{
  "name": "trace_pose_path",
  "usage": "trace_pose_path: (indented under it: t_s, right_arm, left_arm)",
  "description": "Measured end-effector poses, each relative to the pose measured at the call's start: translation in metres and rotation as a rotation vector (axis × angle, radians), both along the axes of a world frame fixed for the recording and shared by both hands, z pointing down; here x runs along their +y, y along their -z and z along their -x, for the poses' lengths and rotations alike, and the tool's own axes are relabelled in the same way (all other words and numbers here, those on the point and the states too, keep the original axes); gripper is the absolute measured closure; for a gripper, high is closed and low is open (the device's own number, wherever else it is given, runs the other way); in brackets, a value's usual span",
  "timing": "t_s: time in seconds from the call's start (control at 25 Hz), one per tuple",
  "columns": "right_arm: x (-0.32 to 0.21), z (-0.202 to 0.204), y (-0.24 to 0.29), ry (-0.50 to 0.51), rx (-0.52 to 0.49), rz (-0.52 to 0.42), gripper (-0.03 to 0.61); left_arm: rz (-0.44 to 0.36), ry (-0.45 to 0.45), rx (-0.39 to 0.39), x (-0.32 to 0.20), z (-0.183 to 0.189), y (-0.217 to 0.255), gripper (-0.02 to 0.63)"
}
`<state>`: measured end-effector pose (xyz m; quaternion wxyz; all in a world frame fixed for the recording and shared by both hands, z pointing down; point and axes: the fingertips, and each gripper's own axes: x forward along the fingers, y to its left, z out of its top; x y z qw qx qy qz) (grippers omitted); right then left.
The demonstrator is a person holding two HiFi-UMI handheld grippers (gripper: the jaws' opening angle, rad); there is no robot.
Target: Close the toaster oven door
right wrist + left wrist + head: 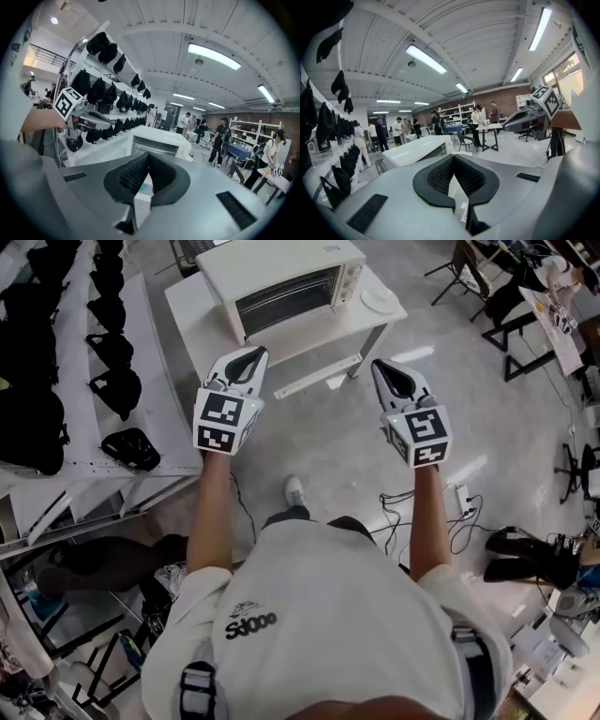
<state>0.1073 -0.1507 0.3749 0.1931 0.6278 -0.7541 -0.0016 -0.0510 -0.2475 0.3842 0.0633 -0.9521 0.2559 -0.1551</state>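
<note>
One toaster oven [281, 277] stands on a white table [186, 298], covering most of the top from the left edge toward the middle. Its glass door [286, 298] faces the person. In both the head view and the right gripper view the door appears upright against the oven front, with no panel seen folded down toward the table's front edge. On that reading the door is closed, or very nearly so; whether it is fully seated is too small to tell.

A small white plate [380, 299] lies near the table's right corner, beside the oven and apart from it.

Left gripper [253, 357]: jaws brought together at the tips, nothing between the pads. It is held in the air short of the table's front edge, pointing toward the oven and not touching it.

Right gripper [384, 369]: jaws fully together, likewise empty. It is held level with the left gripper, off the table's front right corner and clear of both table and oven.

Task status: the closing step looks done, since neither gripper is in contact with the door. What may remain is a check that the door sits flush.

Surroundings: a rack of black bags [112, 343] runs along the left side, and loose cables [412, 512] lie on the floor to the person's right.
</note>
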Motion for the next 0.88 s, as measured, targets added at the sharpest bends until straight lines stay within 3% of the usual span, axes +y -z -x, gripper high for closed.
trace_pose_path:
  t_s: [0.2, 0.4, 0.68, 0.88]
  right_arm:
    - [-0.024, -0.018, -0.056, -0.040, 0.050, 0.133, 0.571]
    - [-0.039, -0.039, -0.113, -0.074, 0.005, 0.227, 0.569]
    - [-0.078, -0.086, -0.176, -0.034, -0.048, 0.329, 0.565]
    - [-0.103, -0.122, -0.237, 0.019, -0.083, 0.418, 0.491]
  left_arm:
    - [0.091, -0.006, -0.021, -0.023, -0.009, -0.039, 0.595]
    - [0.175, -0.007, -0.050, -0.032, -0.014, -0.089, 0.595]
    - [0.276, 0.050, -0.110, -0.052, -0.044, -0.147, 0.595]
    - [0.322, 0.137, -0.145, -0.057, -0.056, -0.174, 0.595]
